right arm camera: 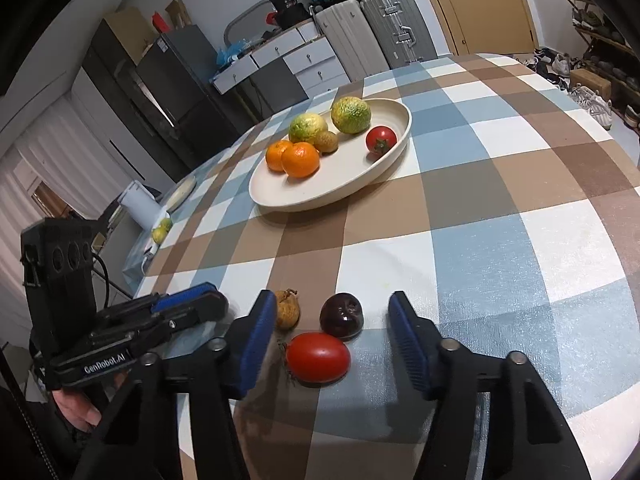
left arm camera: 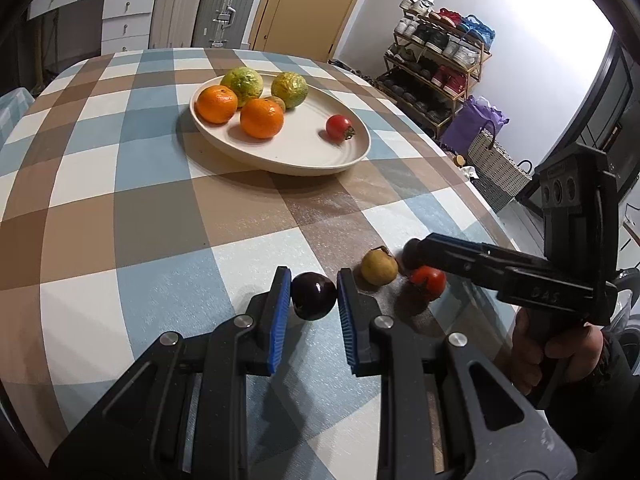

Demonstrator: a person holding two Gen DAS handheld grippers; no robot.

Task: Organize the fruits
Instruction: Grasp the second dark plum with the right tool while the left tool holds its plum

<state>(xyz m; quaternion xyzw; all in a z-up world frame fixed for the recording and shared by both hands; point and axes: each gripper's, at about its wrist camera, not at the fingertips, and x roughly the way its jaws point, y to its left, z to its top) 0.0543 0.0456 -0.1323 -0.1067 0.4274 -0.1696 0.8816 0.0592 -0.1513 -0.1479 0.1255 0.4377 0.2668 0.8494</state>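
My left gripper (left arm camera: 314,294) is clamped on a dark purple fruit (left arm camera: 313,295), both blue pads pressing its sides, near the table's front edge. My right gripper (right arm camera: 332,332) has its jaws apart, straddling a red tomato (right arm camera: 318,357) and a second dark plum (right arm camera: 341,315) just behind it; neither pad touches anything yet. A yellowish-brown fruit (right arm camera: 286,309) lies just beyond the right gripper's left pad, close enough to get nudged. Farther off on the checked tablecloth (right arm camera: 500,184) sits the cream plate (right arm camera: 304,200), already carrying two oranges, two green citrus, a small brown fruit and another tomato (right arm camera: 380,139). My worry: if the jaws shut from here they may catch tomato and plum together, squeezing one out sideways so it rolls off the near edge. The tomato is also soft; a hard pinch could split it. And both grippers work close together, so a careless lift could knock them into each other.
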